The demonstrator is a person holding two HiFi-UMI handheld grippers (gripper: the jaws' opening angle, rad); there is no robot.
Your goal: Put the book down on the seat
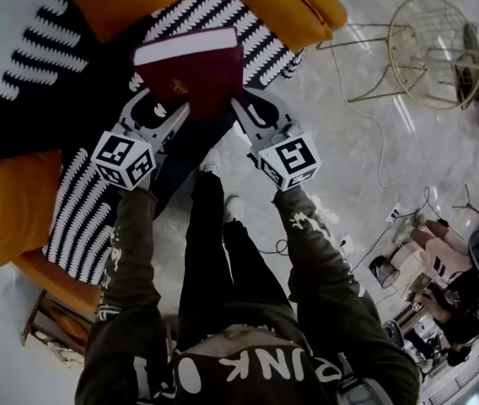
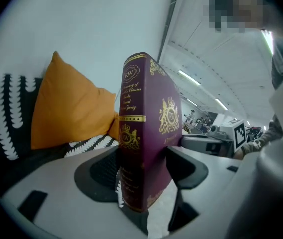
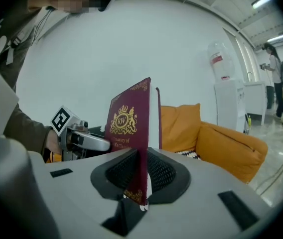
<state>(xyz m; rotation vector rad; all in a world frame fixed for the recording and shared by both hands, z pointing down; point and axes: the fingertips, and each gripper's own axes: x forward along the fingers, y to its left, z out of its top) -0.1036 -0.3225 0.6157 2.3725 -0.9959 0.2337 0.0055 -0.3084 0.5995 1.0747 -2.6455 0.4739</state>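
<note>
The task is part-way through: the book (image 1: pixel 191 74) is lifted and carried to the sofa, but not yet set down. It is a maroon hardback with gold crests and lettering, held in the air between both grippers. In the head view it hangs over the front edge of the seat (image 1: pixel 83 201), which is covered in a black-and-white patterned throw. Its cover faces up toward the camera and the white page edge points away from the person.

The left gripper (image 1: pixel 165 108) is closed on the spine-side near corner. In the left gripper view its two dark pads press against the book (image 2: pixel 144 133) from either side, opened only to the book's full thickness. The right gripper (image 1: pixel 255 108) holds the other near corner. In the right gripper view its jaws are nearly together on a thin maroon edge, apparently the front cover alone, with the page block standing just beside it.

Orange cushions (image 1: pixel 16 205) lie at the seat's ends and back, and one cushion (image 2: pixel 69 108) shows just behind the book in the left gripper view.

What remains, by this reading, is to lower the book onto the patterned seat until it rests flat, then open both grippers and draw them clear. How high the book sits above the seat cannot be told.
</note>
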